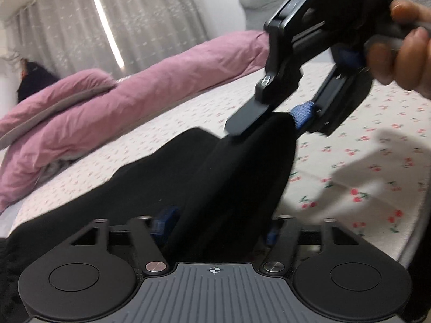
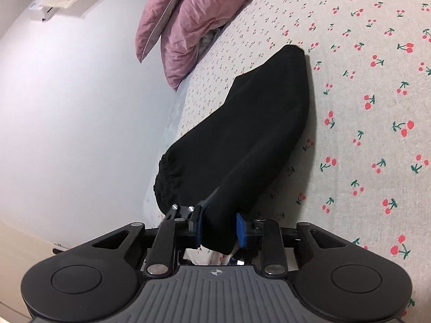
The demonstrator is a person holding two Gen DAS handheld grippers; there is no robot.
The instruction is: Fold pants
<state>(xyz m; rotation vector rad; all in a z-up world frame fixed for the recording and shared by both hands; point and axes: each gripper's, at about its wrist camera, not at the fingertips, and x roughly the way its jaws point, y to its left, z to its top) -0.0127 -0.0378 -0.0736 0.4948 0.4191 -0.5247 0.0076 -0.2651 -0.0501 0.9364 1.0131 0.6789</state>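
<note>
Black pants [image 2: 256, 123] lie in a long fold on the cherry-print sheet [image 2: 363, 80], with the elastic waistband [image 2: 164, 180] at the bed's left edge. My right gripper [image 2: 219, 227] is shut on the near end of the fold, and cloth fills the gap between its blue pads [image 2: 241, 228]. In the left wrist view the pants [image 1: 229, 175] rise like a tent to the right gripper [image 1: 272, 121], which a hand [image 1: 404, 53] holds. My left gripper [image 1: 218, 228] is shut on a thick bunch of the same cloth low in that view.
A pink duvet [image 1: 107, 102] lies bunched along the far side of the bed, also in the right wrist view [image 2: 183, 13]. A grey pillow [image 1: 258, 8] sits beyond it, grey curtains [image 1: 80, 27] behind. The mattress edge drops off by the white wall [image 2: 67, 107].
</note>
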